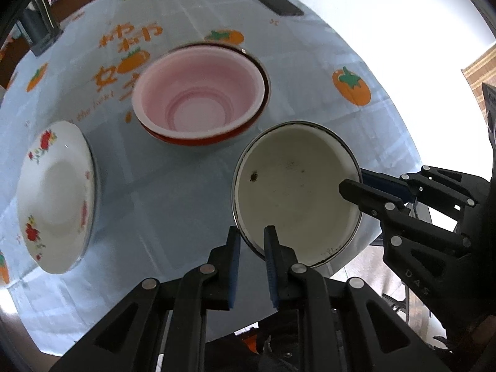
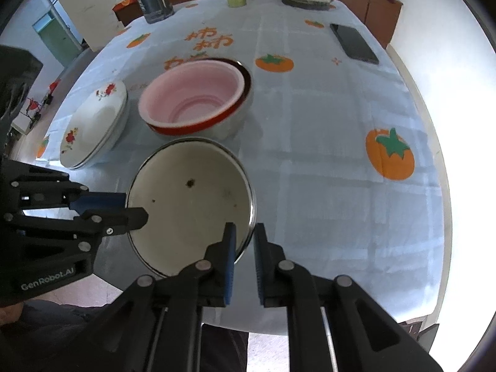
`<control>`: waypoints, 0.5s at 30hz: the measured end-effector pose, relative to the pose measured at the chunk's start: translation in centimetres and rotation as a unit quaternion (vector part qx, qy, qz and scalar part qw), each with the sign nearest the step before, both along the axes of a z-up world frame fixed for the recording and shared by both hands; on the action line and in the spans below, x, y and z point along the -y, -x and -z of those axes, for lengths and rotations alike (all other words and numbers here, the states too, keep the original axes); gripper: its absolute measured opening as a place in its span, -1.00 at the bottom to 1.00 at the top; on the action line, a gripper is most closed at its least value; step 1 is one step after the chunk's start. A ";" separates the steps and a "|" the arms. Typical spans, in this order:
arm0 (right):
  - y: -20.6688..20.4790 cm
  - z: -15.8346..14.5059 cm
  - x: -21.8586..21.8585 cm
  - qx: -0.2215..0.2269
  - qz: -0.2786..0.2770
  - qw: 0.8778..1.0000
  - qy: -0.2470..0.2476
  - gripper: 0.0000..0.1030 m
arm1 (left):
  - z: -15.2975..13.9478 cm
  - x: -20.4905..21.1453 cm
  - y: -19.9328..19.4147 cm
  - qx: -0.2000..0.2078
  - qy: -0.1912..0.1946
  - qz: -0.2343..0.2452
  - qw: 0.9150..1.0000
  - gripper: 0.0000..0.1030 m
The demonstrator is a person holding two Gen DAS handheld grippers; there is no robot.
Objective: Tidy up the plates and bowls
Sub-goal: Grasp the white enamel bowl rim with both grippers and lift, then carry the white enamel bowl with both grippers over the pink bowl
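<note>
Enamel bowl [image 1: 294, 198] | stiff, slick, chippable; gripped at rim | left tongs [image 1: 252, 241], right tongs [image 2: 245, 238] pinching rim

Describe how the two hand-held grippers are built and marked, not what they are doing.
Both the left hand-held gripper and right hand-held gripper are matte black plastic linkages with silver pivot pins and ribbed blue finger pads. White lettering reads GenRobot.AI on the left body; raised letters DAS mark the right. No cables or sleeves are discernible.
</note>
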State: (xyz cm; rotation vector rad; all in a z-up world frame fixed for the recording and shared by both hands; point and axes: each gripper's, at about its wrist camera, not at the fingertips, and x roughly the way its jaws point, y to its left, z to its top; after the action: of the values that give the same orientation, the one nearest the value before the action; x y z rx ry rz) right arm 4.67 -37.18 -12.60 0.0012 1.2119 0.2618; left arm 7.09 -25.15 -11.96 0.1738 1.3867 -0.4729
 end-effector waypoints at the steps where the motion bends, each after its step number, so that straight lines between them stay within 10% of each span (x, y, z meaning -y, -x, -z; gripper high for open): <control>1: 0.0 -0.4 -0.1 0.004 -0.002 1.000 0.002 -0.77 | -0.3 -0.2 0.0 0.004 0.001 -0.001 1.000 -0.67; 15: -0.5 -3.4 -2.3 0.031 -0.019 0.999 0.011 -0.76 | -3.4 -2.5 -0.3 0.034 0.014 0.001 0.999 -0.67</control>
State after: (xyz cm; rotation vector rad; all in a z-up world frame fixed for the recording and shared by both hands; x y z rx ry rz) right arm 5.14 -34.92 -9.22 -0.0501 1.1531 0.2803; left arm 7.44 -22.64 -8.56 0.1676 1.3126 -0.4827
